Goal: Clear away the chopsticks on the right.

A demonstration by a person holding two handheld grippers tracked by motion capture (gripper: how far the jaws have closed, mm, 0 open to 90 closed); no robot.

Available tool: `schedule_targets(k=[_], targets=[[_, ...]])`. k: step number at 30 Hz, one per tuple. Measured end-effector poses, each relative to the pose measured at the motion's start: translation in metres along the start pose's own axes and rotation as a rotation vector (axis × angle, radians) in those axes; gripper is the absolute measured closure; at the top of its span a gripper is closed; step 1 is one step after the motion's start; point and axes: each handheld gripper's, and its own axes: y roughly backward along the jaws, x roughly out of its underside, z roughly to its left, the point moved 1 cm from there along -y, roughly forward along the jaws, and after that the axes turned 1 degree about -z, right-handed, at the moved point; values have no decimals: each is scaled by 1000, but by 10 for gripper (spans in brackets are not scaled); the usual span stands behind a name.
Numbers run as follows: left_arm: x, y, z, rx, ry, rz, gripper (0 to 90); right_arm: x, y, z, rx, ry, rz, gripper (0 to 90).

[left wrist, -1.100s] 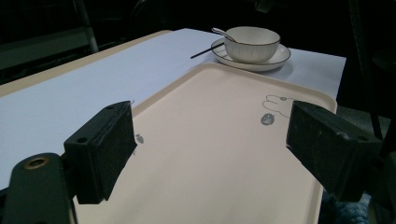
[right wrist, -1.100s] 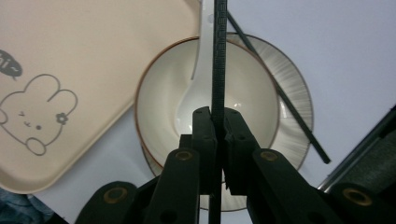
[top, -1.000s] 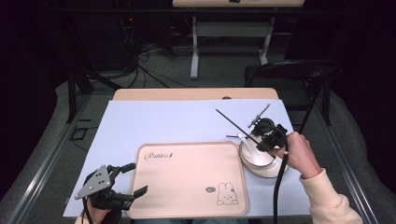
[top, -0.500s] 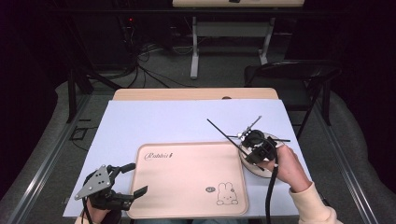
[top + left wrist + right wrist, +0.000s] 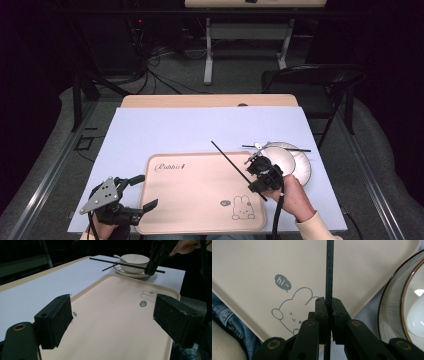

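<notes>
Right tongs (image 5: 262,176) carried chopstick (image 5: 231,162) over "hi~" tray (image 5: 195,200), clamped; left tongs (image 5: 140,192) apart.

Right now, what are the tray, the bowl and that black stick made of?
The tray looks like matte beige plastic: smooth, moulded rim, printed rabbit. The bowl looks like glazed ceramic: white and glossy with a thin dark rim. The stick, shut in the right gripper, is matte black, maybe plastic or lacquered wood; I can't tell.

Tray (image 5: 200,200) lies bare; bowl (image 5: 280,159) crowds its right.
</notes>
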Motion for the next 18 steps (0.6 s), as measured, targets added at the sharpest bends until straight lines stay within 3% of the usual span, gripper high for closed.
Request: schedule_targets(k=[3,12,13,15,16,18], targets=[[0,0,0,0,1,0,154,6,-14,-1,-21,-33,9,852],[0,1,1,10,2,-2,154,8,-42,4,-19,-22,70,850],[0,1,1,7,1,-1,154,7,-44,6,-6,-31,77,850],[0,1,1,25,1,13,155,6,-47,12,39,15,119,850],[0,0,0,4,2,4,155,4,-49,17,57,30,127,851],[0,-1,0,4,1,7,155,3,-51,19,79,44,119,850]])
